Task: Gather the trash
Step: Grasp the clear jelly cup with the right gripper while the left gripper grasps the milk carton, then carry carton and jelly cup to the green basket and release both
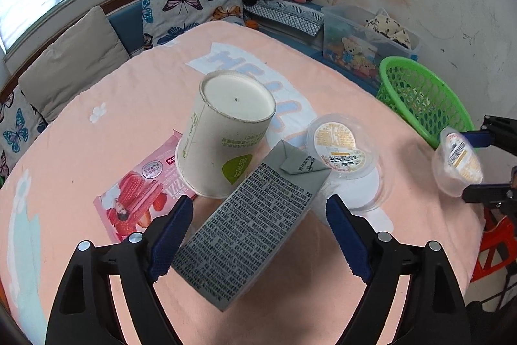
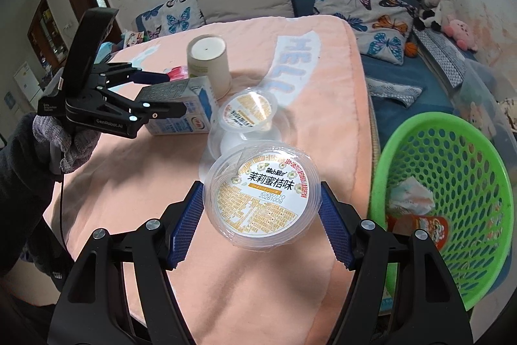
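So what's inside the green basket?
Inside the green basket you can see a crumpled tissue and a red snack wrapper. Its near wall and the right gripper, shut on a clear plastic cup, hide the basket's bottom corner.

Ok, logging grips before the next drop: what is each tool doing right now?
Left tool: open, straddling the carton, pads not pressing it.
Right tool: shut on a jelly cup, near the basket.
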A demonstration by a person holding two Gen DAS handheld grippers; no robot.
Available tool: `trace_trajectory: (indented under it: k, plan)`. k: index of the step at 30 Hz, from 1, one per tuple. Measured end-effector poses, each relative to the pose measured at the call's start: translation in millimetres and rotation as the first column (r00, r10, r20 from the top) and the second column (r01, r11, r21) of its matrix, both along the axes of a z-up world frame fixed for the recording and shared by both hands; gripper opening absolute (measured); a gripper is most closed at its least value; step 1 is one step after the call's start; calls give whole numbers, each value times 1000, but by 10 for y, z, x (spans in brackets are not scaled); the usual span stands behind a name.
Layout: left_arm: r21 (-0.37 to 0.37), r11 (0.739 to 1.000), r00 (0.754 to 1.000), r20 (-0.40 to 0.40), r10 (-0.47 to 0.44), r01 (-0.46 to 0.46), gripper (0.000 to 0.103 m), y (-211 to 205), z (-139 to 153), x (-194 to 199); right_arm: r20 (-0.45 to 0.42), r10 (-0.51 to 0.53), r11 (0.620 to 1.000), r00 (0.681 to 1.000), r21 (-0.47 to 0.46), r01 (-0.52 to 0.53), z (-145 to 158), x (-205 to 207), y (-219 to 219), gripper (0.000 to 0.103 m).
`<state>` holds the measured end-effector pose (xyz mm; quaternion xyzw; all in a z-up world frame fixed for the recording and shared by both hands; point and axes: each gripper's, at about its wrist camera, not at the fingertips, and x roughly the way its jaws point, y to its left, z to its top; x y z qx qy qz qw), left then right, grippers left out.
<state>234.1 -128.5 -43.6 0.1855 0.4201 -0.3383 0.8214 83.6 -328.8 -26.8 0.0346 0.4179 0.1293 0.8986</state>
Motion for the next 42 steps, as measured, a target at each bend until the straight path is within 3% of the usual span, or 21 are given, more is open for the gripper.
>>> trace_trajectory:
  k: [7,9,19,30,42]
  plan:
    - [8,1000,1000,-8,11,-11,69,19,-17,-6,4,-34,999,999,3,34,19,-38,-118,70]
    - [16,1000,1000,-11,16,-16,60,20,-10,-23,7,-49,999,999,8,49,28,-43,-165,70]
    - [59,997,998,-6,59,-59,51,-50,2,-131,29,-122,992,992,40,121,113,-138,-427,70]
    - [-53,989,989,-51,137,-140,45,119,232,-367,57,-233,972,971,40,231,169,-332,-876,70]
    - [-168,982,996,-19,83,-85,45,-88,715,-732,54,-435,901,899,30,434,115,-523,-1685,70]
